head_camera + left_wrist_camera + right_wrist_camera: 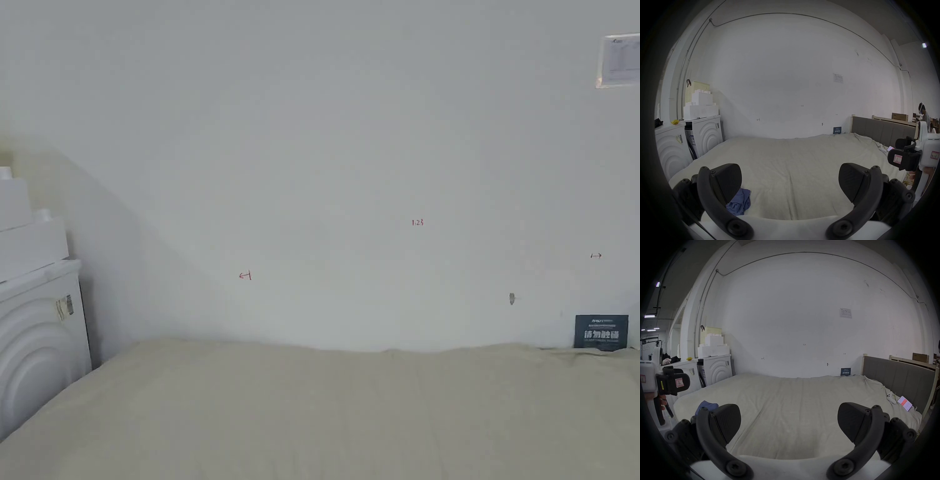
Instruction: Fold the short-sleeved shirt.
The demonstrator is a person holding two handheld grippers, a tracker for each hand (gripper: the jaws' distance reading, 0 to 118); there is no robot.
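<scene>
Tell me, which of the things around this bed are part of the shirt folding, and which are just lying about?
Part of the job:
blue shirt, crumpled on the bed
left gripper, open
right gripper, open

Just lying about:
phone and white controller near the headboard
washing machines
white boxes
yellow basket

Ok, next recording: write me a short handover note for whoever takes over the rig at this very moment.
Left gripper: open, holding nothing, above the near part of the bed.
Right gripper: open, holding nothing, also over the bed.
Shirt: a blue crumpled heap on the bed's near left part, beside the left gripper's left jaw; no gripper touches it.
Done: nothing, the shirt is unfolded and bunched.
Left: pick it up, spread it flat on the bed, fold sleeves and body.
Note: a phone and a white controller lie on the bed by the headboard.
</scene>
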